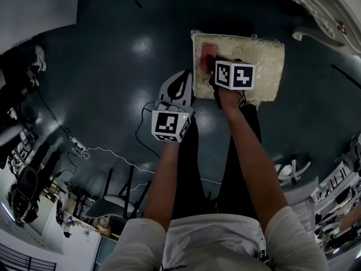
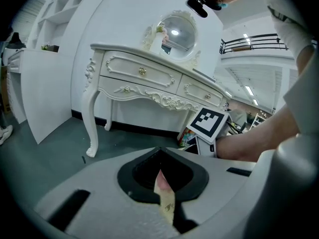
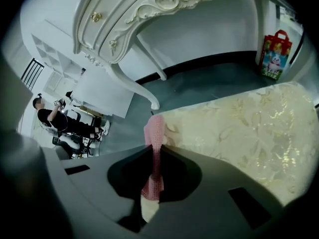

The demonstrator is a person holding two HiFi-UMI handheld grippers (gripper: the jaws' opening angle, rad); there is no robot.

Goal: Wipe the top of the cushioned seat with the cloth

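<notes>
The dark teal floor (image 1: 107, 66) fills most of the head view, with a white carved dressing table (image 2: 149, 78) standing on it near the wall and carrying a round mirror (image 2: 177, 34). In front of the table sits the cushioned seat (image 1: 265, 66), its pale cream top patterned with leaves. The right tongs (image 3: 155, 151) are down on the left part of the seat top and pinch a pink cloth (image 1: 206, 58), which lies on the cushion near its left edge; in the right gripper view the cloth sticks out past the jaw tips as a narrow knitted strip. The left tongs (image 2: 162, 180) hang over bare floor just left of the seat, pressed together with nothing between them. A small red gift bag (image 3: 275, 54) stands on the floor by the wall.
</notes>
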